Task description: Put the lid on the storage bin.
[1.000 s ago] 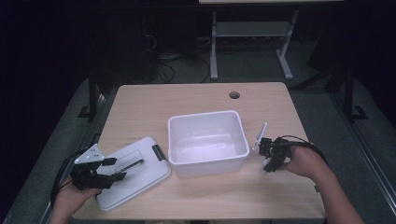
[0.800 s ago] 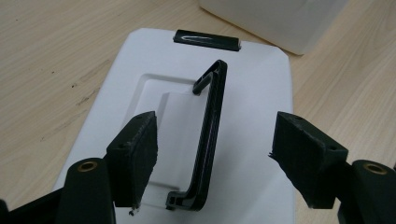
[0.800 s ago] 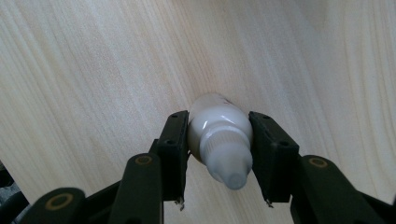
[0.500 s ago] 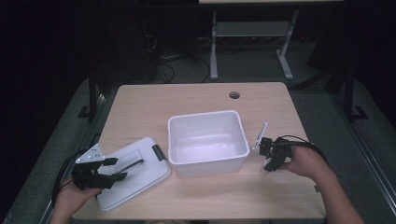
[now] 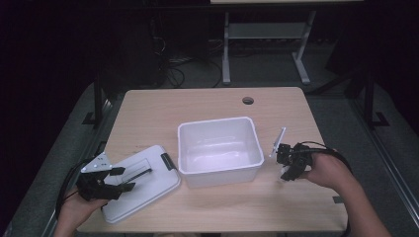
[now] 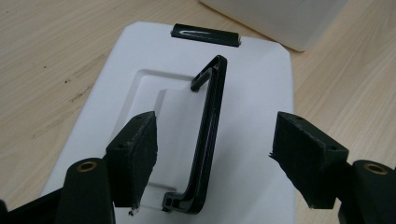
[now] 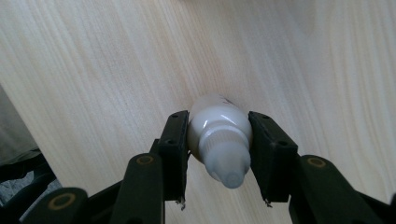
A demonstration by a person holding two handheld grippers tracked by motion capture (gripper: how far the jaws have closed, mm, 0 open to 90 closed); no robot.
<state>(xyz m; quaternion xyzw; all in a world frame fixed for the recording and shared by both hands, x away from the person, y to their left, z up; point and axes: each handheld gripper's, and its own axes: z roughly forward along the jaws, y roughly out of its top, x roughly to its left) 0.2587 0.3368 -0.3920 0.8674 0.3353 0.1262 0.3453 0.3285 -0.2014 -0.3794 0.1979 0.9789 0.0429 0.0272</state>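
Right gripper (image 7: 218,156) is clamped on a small white plastic squeeze bottle (image 7: 218,137) just right of the open white plastic bin (image 5: 220,148). Left gripper (image 6: 215,154) gapes wide around the flat white lid's (image 6: 261,93) black handle (image 6: 208,135). Guessing I drop the bottle in next, then pinch that handle.

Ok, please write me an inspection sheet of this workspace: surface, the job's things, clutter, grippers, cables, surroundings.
Surface: light wooden table, round hole near far edge.
Job's things: white tub, open, looks empty; white lid flat beside it, black handle raised; small white bottle.
Clutter: nothing seen.
Grippers: left gripper open, jaws either side of the handle, not touching; right gripper shut on the bottle, right of the tub.
Cables: black cable trails from left gripper; more on floor beyond table.
Surroundings: dark room, metal stand behind table.
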